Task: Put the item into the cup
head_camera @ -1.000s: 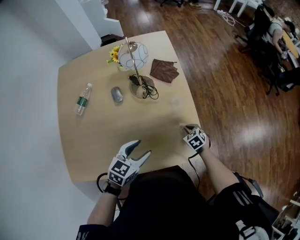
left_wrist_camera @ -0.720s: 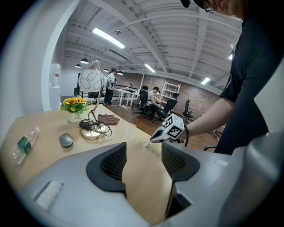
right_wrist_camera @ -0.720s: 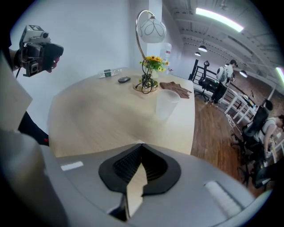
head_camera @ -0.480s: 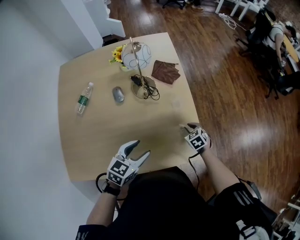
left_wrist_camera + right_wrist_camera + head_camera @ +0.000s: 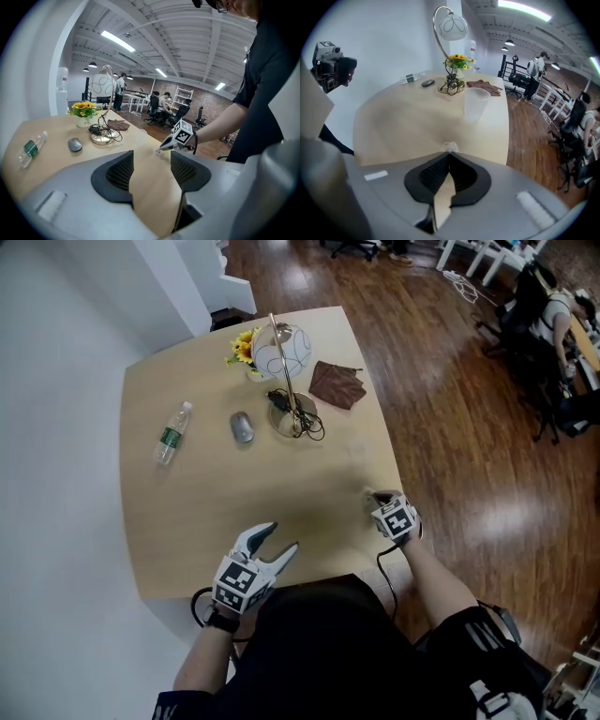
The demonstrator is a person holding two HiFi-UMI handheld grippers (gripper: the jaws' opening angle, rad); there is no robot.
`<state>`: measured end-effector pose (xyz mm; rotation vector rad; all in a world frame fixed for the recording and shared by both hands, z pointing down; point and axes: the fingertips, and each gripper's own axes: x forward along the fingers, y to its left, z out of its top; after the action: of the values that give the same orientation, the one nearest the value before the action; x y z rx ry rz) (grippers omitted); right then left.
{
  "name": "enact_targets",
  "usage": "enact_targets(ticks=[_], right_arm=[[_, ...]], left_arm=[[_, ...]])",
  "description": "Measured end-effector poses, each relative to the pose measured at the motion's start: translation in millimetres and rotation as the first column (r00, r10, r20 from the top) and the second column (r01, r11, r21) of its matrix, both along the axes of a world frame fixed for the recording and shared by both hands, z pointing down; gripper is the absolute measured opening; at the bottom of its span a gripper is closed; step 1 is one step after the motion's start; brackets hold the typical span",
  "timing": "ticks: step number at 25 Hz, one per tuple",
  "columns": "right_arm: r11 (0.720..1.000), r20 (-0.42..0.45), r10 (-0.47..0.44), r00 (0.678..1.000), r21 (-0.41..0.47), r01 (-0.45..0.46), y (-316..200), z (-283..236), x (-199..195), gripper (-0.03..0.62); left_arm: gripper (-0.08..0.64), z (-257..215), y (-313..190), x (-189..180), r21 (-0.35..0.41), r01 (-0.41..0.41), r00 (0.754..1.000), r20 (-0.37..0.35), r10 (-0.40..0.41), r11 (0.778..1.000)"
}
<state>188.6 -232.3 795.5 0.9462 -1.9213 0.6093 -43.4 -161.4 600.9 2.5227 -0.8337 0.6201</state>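
Right gripper point(image 5: 449, 154): jaws closed, tips pinching the item at the bench's right edge.
Item point(image 5: 450, 147): small, clear and crinkled, at the right gripper's tips, low on the bench point(image 5: 206, 502).
Cup point(image 5: 476, 104): clear plastic, upright, open end up, apart from the item and further along the bench towards the lamp.
Left gripper point(image 5: 151, 161): jaws wide apart with only bench surface between them, at the near edge.
Far end of the bench: lamp point(image 5: 281, 351), yellow flowers point(image 5: 242, 345) and brown cloth point(image 5: 337, 383).
Left of the lamp base: grey mouse point(image 5: 242, 427), then a water bottle point(image 5: 172, 434) lying on its side.
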Motion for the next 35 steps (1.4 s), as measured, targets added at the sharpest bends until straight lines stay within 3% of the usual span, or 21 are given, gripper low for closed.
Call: enact_targets(ticks=[8,11,16,27,35], right_arm=[[0.981,0.045,0.01,0.999,0.193,-0.019,-73.1,-78.7,-8.0,0.009],[0.974,0.029,-0.006,1.0,0.225,-0.001,-104.9,-99.9,-12.5,0.009],[0.984,-0.049,-0.059,0.997,0.165,0.066,-131.8,-90.3,-17.9,0.009],[0.995,-0.137,-0.102,0.985,-0.004,0.103,-138.1,-33.5,-18.1,0.009],[0.993,-0.139,-0.115,0.984,-0.008,0.115,-141.2,-26.4,-14.3,0.077]], left_arm=[[0.244,-3.7,-5.8,-4.7,0.012,0.033,0.999,-0.023,-0.032,0.999],[0.244,-3.4,-5.8,-5.7,0.012,0.038,0.999,-0.026,-0.038,0.999],[0.244,-2.6,-4.1,-10.2,0.001,0.056,0.998,-0.021,-0.056,0.998],[0.244,4.0,-4.4,-22.5,-0.021,0.109,0.994,-0.01,-0.11,0.994],[0.244,4.6,-4.1,-20.1,-0.023,0.124,0.992,-0.001,-0.124,0.992]])
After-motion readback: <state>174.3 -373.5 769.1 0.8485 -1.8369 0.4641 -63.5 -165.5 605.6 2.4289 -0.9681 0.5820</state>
